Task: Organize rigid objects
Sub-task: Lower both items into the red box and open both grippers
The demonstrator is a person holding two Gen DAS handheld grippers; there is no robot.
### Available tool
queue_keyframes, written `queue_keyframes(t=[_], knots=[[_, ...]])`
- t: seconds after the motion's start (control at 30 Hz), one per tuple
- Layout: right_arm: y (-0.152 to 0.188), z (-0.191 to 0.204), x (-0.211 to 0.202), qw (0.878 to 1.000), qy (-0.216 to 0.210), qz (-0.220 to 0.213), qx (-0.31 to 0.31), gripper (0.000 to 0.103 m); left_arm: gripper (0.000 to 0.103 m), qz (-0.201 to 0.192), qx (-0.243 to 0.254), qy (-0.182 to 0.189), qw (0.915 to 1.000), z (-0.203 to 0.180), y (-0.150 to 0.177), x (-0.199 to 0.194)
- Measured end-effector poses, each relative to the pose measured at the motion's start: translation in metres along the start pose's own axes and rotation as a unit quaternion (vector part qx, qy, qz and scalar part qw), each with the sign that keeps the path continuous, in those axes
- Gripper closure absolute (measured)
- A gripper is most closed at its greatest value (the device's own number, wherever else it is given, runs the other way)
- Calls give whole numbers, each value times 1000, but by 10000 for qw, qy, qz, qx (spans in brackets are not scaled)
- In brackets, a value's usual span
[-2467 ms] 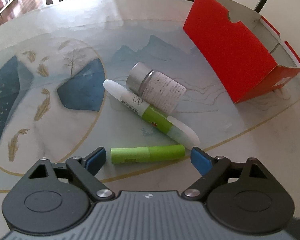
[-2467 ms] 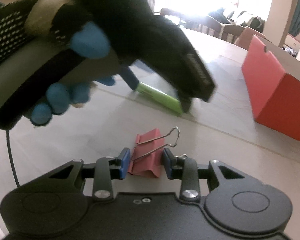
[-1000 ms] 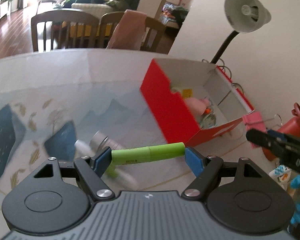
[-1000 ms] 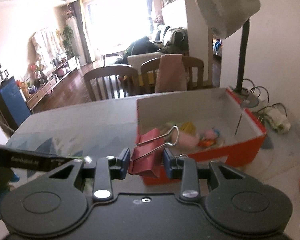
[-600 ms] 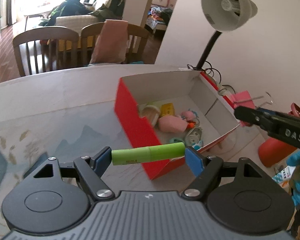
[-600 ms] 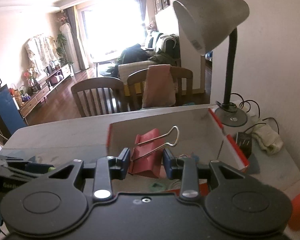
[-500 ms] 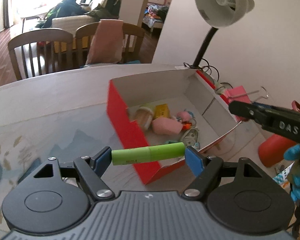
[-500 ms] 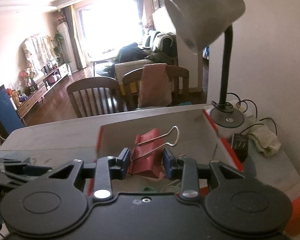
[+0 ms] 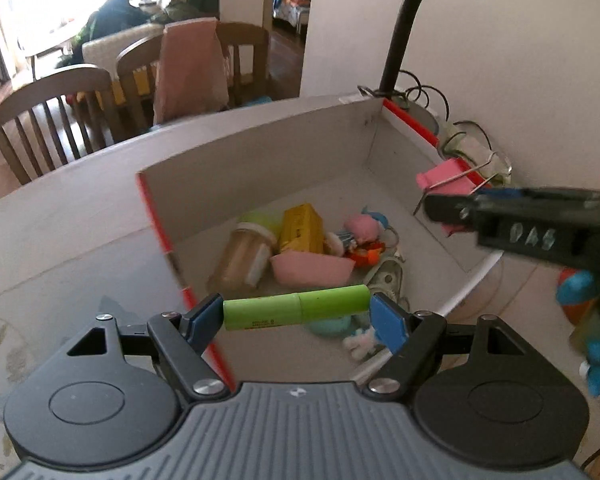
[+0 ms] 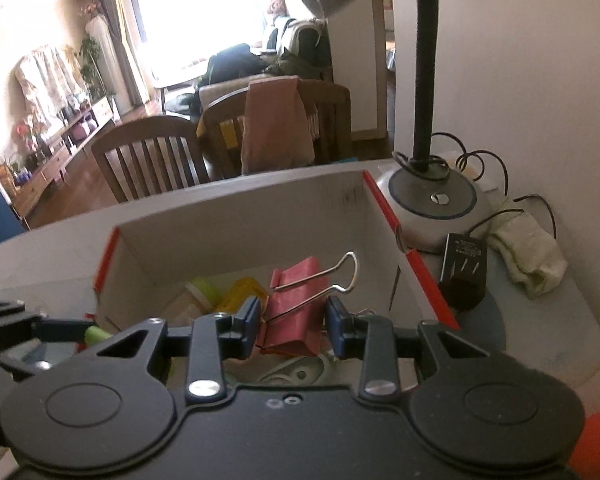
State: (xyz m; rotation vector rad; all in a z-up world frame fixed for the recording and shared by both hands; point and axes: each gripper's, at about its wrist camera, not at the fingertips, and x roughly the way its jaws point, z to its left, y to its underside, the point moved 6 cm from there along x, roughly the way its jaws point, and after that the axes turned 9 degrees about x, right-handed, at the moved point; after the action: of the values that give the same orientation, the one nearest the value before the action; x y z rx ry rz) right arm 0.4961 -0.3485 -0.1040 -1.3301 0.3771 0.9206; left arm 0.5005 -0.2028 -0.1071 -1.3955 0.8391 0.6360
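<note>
Crosswise between left tongs [image 9: 296, 316], green tube [image 9: 296, 307], above red box [image 9: 260, 168].

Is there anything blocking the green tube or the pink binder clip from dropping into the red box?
Nothing visible blocks either. The green tube and pink binder clip hang over the open red box; only items lying on its floor are beneath.

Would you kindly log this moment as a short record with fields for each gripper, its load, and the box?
left gripper: shut on green tube, held crosswise above the box's near wall
right gripper: shut on pink binder clip, over the box
red box: open-topped, already holds a jar, a yellow packet and small toys
both loads: not yet released
</note>
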Motion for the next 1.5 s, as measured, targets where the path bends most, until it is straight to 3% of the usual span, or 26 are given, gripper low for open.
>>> queue_keyframes(t=[0.37,0.5,0.7,1.17,1.37,1.5], knots=[[7,-12,43,9987,42,507,-91,69,23,744,61,-23,9972,-16,-11,56],[14,-9,50,9977,13,640,-234,69,23,896,319,-281,9951,-19,-11,64],[18,-14,55,9971,48,756,-117,69,23,959,426,-479,9933,-22,-8,66],[20,-20,55,9958,20,913,-42,66,23,980,551,-556,9921,-25,-11,72],[19,-18,50,9960,-46,889,2,59,23,958,454,-553,9928,-22,-10,69],[18,-16,43,9965,-62,828,5,47,23,896,337,-502,9941,-19,-8,64]])
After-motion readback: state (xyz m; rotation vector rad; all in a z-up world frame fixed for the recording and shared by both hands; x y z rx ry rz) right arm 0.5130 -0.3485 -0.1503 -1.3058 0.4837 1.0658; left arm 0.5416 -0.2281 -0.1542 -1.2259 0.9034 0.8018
